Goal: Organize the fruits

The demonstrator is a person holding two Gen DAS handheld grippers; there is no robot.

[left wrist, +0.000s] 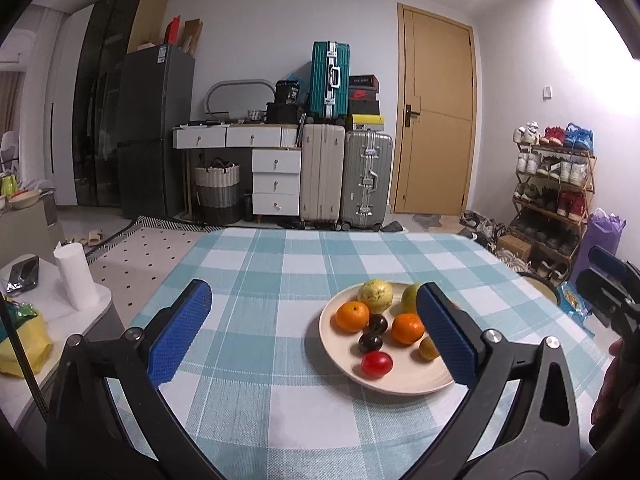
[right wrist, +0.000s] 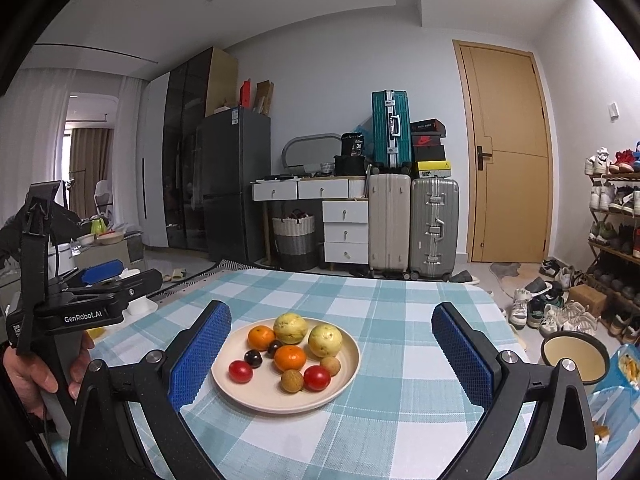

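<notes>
A cream plate [right wrist: 344, 384] sits on the blue checked tablecloth [right wrist: 400, 312]. It holds two yellow guavas [right wrist: 325, 340], two oranges [right wrist: 290, 359], two red tomatoes [right wrist: 317, 377], two dark plums [right wrist: 253, 358] and two brown longans [right wrist: 291, 381]. My right gripper [right wrist: 330, 356] is open and empty, its blue pads either side of the plate, above it. My left gripper [left wrist: 314, 334] is open and empty, left of the plate [left wrist: 340, 356]; its right pad [left wrist: 448, 340] hides part of the fruit. The left gripper body shows in the right wrist view [right wrist: 88, 304], hand-held.
An empty cream bowl [right wrist: 576, 356] stands off the table's right edge beside a snack bag [right wrist: 628, 364]. A paper roll [left wrist: 76, 276] stands on a side table at left. Suitcases, drawers, a fridge and a shoe rack line the room behind.
</notes>
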